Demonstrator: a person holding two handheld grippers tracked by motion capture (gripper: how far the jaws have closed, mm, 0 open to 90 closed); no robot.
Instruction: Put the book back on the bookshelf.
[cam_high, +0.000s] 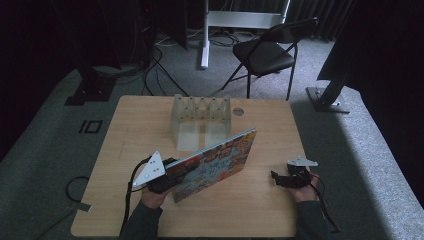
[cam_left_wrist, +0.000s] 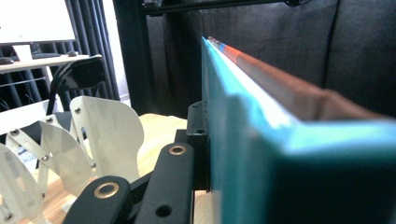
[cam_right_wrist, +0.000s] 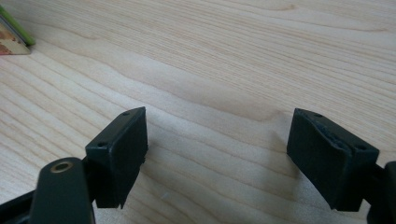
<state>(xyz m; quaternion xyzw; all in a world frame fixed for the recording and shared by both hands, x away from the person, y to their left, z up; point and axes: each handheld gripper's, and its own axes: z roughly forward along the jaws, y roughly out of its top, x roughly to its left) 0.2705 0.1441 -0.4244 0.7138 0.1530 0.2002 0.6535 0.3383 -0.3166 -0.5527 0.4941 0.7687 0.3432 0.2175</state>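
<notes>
A colourful picture book (cam_high: 220, 161) is held up off the wooden table (cam_high: 260, 210), tilted with its far end raised toward the rack. My left gripper (cam_high: 172, 175) is shut on its near left edge. In the left gripper view the book's teal edge (cam_left_wrist: 243, 154) runs away from the jaws, pressed against the one black pad (cam_left_wrist: 198, 140) that shows. My right gripper (cam_high: 276, 178) rests low over the table at the right, apart from the book. Its jaws stand wide open over bare wood (cam_right_wrist: 219, 102) with nothing between them.
A translucent white slotted rack (cam_high: 201, 116) stands at the table's back middle, and its curved dividers (cam_left_wrist: 105, 135) show left of the book. A small round disc (cam_high: 238, 112) lies to the right of the rack. A black folding chair (cam_high: 267, 52) stands beyond the table.
</notes>
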